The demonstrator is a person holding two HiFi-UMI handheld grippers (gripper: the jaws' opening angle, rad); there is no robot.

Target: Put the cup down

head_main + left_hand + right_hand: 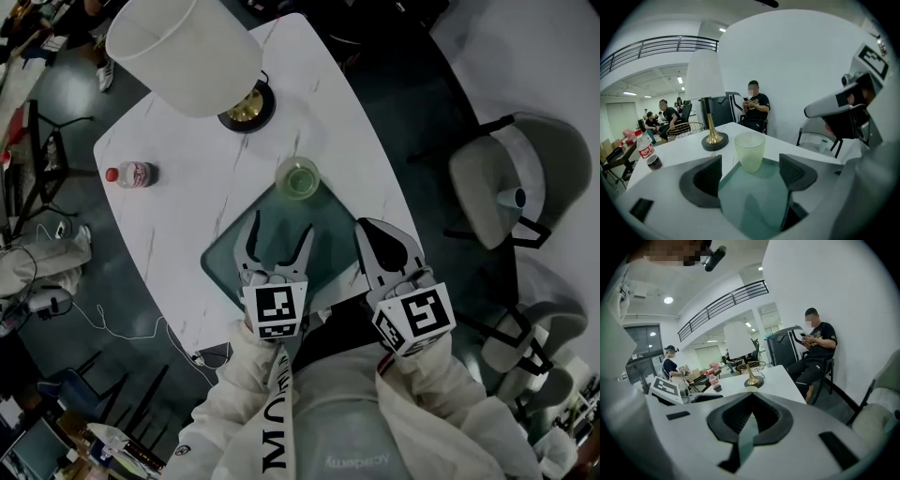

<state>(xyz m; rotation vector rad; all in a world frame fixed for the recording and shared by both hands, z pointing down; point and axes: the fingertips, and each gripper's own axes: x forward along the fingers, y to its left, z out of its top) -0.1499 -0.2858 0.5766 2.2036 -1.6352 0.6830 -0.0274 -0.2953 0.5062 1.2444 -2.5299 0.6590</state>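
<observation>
The cup point(297, 178) stands upright on the far corner of the green mat point(223, 260) on the desk point(178, 141). The left hand-held gripper point(279, 230) is open and empty, near the cup. The right hand-held gripper point(371, 231) is closed.

At mid frame in the head view, the pale green translucent cup point(297, 178) has a finely stippled, plastic-looking wall. Around it lie a smooth, glossy teal glass panel point(330, 234) and a polished white table top point(178, 225) veined grey like marble. Toward the upper left, a shiny gold metal lamp base point(246, 108) sits under a matt white cloth-like lampshade point(183, 42).
</observation>
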